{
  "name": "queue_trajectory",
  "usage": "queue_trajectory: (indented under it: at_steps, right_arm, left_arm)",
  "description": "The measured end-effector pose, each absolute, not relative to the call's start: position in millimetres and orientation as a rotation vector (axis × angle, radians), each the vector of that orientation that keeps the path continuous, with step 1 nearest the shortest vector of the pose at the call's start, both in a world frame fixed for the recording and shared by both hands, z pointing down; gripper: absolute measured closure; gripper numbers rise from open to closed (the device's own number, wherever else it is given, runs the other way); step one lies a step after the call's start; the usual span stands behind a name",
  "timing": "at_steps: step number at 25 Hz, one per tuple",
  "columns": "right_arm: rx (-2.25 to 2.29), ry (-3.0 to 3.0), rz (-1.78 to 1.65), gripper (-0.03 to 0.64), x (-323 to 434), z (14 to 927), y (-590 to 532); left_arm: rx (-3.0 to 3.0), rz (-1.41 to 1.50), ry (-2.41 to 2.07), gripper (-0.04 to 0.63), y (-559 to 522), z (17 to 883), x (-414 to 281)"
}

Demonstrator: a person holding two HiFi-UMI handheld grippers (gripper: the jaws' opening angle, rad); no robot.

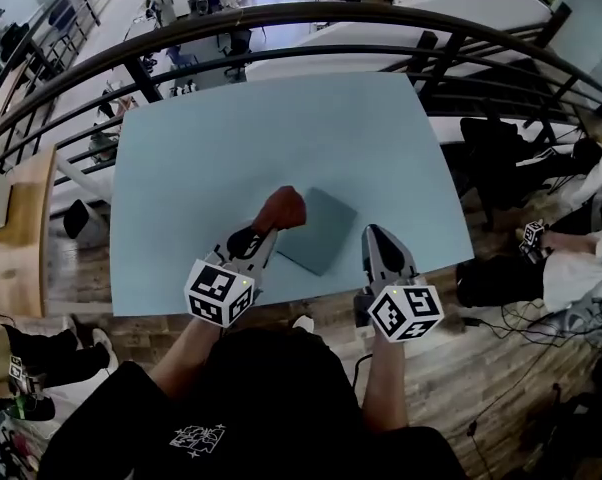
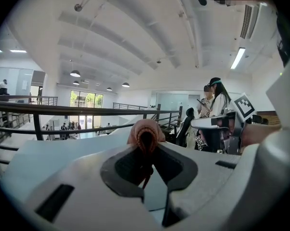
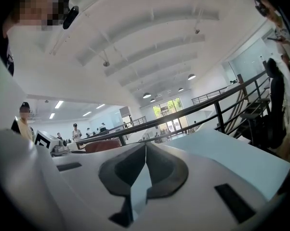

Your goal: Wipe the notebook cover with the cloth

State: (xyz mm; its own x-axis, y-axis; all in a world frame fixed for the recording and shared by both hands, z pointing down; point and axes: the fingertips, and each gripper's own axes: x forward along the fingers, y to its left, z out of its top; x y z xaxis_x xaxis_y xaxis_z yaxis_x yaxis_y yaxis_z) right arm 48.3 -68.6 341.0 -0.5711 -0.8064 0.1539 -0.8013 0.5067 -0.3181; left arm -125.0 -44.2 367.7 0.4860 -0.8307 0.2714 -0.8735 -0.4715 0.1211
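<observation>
Left claw (image 1: 269,234) pinches the cloth (image 1: 281,208) at the notebook's (image 1: 319,232) 10 o'clock edge. The cover runs 1 to 7 o'clock on the worktop (image 1: 281,128). Right claw (image 1: 374,236), pressed together and empty, sits farther off.

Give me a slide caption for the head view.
Left gripper holds a reddish cloth at the edge of the teal notebook on a blue table; right gripper shut and empty alongside.

cloth (image 1: 281,208): soft crumpled fabric | notebook (image 1: 321,233): smooth matt cover | table (image 1: 281,128): smooth matt
</observation>
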Motion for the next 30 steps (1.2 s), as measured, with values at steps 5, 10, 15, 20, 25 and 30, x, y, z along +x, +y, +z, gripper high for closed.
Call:
queue_trajectory:
  at_steps: [5, 10, 15, 20, 25, 30]
  right_arm:
    - [-1.42, 2.725, -0.608, 0.609, 73, 351, -84]
    - [-1.428, 2.702, -0.653, 0.609, 96, 366, -93]
    - [-1.425, 2.682, -0.702, 0.609, 105, 376, -103]
    - [-1.418, 2.684, -0.736, 0.609, 106, 388, -104]
    - [-1.437, 2.691, -0.75, 0.609, 104, 397, -105]
    - [-1.483, 2.668, -0.766, 0.609, 109, 405, -116]
  left_arm:
    - [2.453, 0.293, -1.478, 0.526, -59, 379, -101]
    - [2.429, 0.332, -1.485, 0.526, -68, 394, -84]
    - [2.413, 0.35, -1.489, 0.526, -82, 397, -76]
    - [2.414, 0.379, -1.474, 0.526, -91, 407, -63]
    - [2.396, 0.42, -1.45, 0.526, -106, 420, -57]
    - [2.406, 0.466, -1.402, 0.526, -123, 435, -53]
